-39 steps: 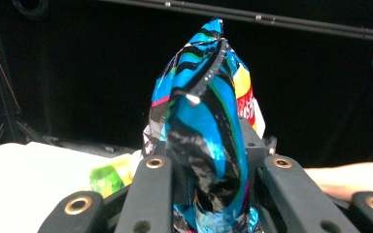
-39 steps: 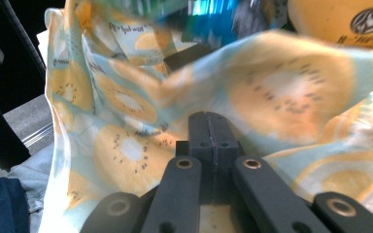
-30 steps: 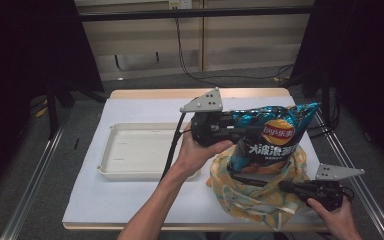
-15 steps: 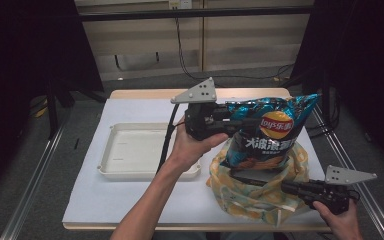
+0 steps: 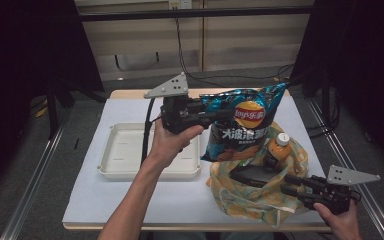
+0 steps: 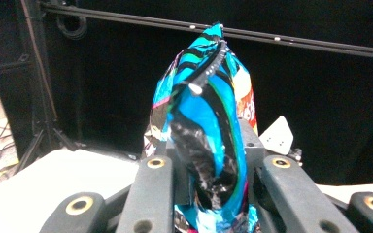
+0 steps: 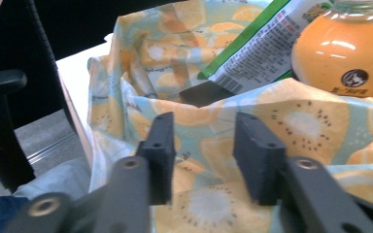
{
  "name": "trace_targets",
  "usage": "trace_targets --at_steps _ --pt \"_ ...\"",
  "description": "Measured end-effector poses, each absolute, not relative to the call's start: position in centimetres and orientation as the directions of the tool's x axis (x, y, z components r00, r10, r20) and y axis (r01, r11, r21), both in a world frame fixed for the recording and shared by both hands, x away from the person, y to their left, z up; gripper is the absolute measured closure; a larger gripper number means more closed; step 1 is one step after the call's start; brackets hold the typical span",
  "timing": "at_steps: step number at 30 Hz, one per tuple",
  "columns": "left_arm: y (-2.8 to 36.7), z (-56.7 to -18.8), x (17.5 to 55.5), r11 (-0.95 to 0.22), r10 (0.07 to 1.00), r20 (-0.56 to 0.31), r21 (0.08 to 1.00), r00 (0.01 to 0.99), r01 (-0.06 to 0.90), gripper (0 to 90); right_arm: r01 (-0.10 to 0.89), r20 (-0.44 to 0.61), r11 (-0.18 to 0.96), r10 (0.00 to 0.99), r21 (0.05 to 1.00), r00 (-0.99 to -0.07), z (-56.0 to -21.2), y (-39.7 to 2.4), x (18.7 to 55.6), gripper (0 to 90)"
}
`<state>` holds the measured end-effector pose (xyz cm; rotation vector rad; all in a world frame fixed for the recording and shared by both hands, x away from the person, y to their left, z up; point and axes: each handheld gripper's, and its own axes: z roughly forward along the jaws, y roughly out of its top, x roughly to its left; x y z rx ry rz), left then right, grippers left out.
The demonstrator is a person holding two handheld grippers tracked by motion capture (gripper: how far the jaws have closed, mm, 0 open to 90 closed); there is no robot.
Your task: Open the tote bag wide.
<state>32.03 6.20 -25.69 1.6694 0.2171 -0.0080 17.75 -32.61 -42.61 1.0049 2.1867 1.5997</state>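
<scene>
A blue chips bag point(image 5: 245, 125) hangs in the air above a fruit-print cloth bag point(image 5: 250, 202). My left gripper point(image 5: 215, 114) is shut on the chips bag's left edge, and in the left gripper view the crinkled foil point(image 6: 209, 126) is pinched between the jaws of the left gripper point(image 6: 209, 165). My right gripper point(image 5: 287, 182) lies low at the cloth bag's right rim. Its jaws have just been opening. They stand apart in the right gripper view point(image 7: 206, 145) with the cloth point(image 7: 213, 204) slack between them, not pressed. An orange juice bottle point(image 5: 277, 147) stands inside the cloth bag.
A white tray point(image 5: 125, 172) sits on the white mat point(image 5: 130, 205) left of the cloth bag. Beside the juice bottle point(image 7: 345, 53) inside the bag lies a green-edged packet point(image 7: 257, 48). Dark stands and cables surround the table.
The left hand has carried the chips bag leftward and slightly up, away from the cloth bag. The right hand has stayed at the bag's rim.
</scene>
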Motion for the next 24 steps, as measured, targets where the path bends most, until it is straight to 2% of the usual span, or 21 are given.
trace_targets --at_steps 3,4,5,6,8,10,19,21,24 --pt "7.1 -26.0 32.3 -0.1 0.159 -0.134 0.983 0.978 0.151 74.4 0.375 0.191 0.147 0.662 0.915 -0.725 -42.5 -32.6 17.7 46.0" --pt "7.8 -26.1 32.5 -0.099 0.169 -0.136 0.983 0.976 0.154 74.4 0.368 0.187 0.142 0.666 0.919 -0.722 -42.5 -32.6 17.8 40.0" --pt "7.8 -26.1 32.5 -0.099 0.169 -0.136 0.983 0.976 0.154 74.3 0.368 0.187 0.142 0.666 0.919 -0.722 -42.5 -32.6 17.8 40.0" --pt "8.1 -26.2 32.6 -0.099 0.172 -0.135 0.983 0.976 0.153 74.3 0.366 0.186 0.136 0.671 0.921 -0.718 -42.4 -32.5 17.8 35.3" --pt "8.8 -26.3 32.9 -0.094 0.181 -0.138 0.983 0.974 0.156 74.3 0.369 0.192 0.131 0.669 0.92 -0.718 -42.4 -32.4 17.8 33.3" --pt "9.4 -26.5 33.0 -0.083 0.196 -0.149 0.982 0.969 0.168 74.3 0.362 0.192 0.119 0.675 0.924 -0.713 -42.2 -32.3 17.8 27.3" --pt "12.6 -27.5 33.9 -0.084 0.262 -0.154 0.98 0.953 0.181 74.3 0.337 0.166 0.107 0.708 0.936 -0.686 -41.8 -31.9 17.2 15.4" --pt "13.1 -27.8 34.2 -0.095 0.273 -0.153 0.978 0.95 0.185 74.3 0.341 0.164 0.104 0.725 0.934 -0.669 -41.6 -31.9 16.9 8.1" --pt "13.9 -28.1 34.5 -0.089 0.297 -0.162 0.977 0.941 0.196 74.3 0.337 0.159 0.101 0.734 0.936 -0.66 -41.6 -32.1 16.7 8.7"
